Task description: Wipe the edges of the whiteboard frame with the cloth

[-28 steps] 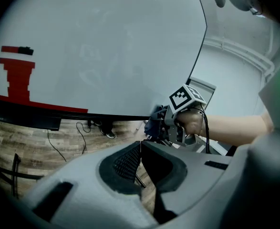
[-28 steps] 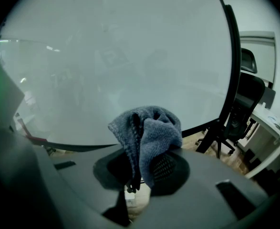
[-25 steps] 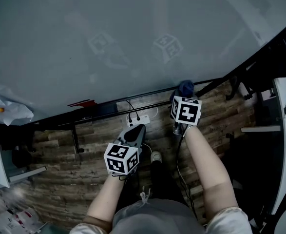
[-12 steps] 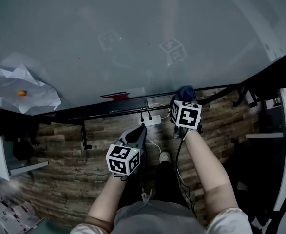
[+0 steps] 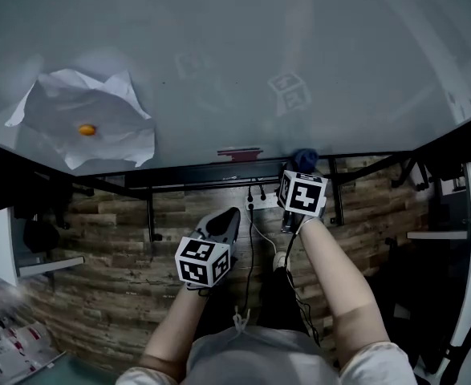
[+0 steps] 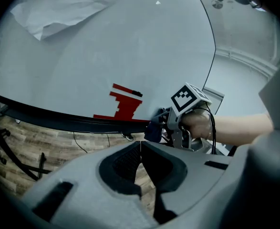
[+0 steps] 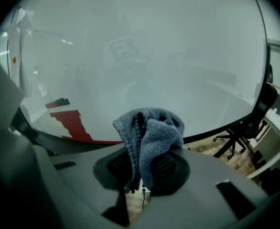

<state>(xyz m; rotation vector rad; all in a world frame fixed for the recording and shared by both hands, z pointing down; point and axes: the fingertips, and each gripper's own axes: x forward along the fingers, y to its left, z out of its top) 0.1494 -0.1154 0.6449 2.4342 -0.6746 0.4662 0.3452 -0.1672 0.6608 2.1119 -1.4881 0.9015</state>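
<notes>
Where the whiteboard [image 5: 259, 54] fills the top of the head view, a crumpled paper [image 5: 58, 111] is seen at its left, with a small orange dot [image 5: 86, 129] on it. Below, the dark frame [image 5: 179, 175] runs along the board's lower edge, above the wooden floor [image 5: 99, 295].

The left gripper [image 5: 229, 215] is held low and apart from the frame, pointed up toward it from a bare left forearm [image 5: 175, 327] that is angled in from below. Its fingers [image 6: 124, 162] are pressed together with nothing between them.

A red patch [image 5: 239, 152] lies on the board just above the frame, between the two grippers.

The right gripper [image 5: 299, 175] is raised further on the right forearm [image 5: 339, 279], its tip at the frame. Its fingers [image 7: 166, 168] are closed on the cloth [image 7: 149, 132], which is bunched above them at the frame, just right of the red patch; contact cannot be confirmed.

That grip is hidden under the marker cube [image 5: 303, 192] in the head view and is shown only in the right gripper view. The right hand [image 6: 197, 125] round its handle is shown only in the left gripper view. A chair [image 7: 233, 135] past the board's right end is caught only in the right gripper view.
</notes>
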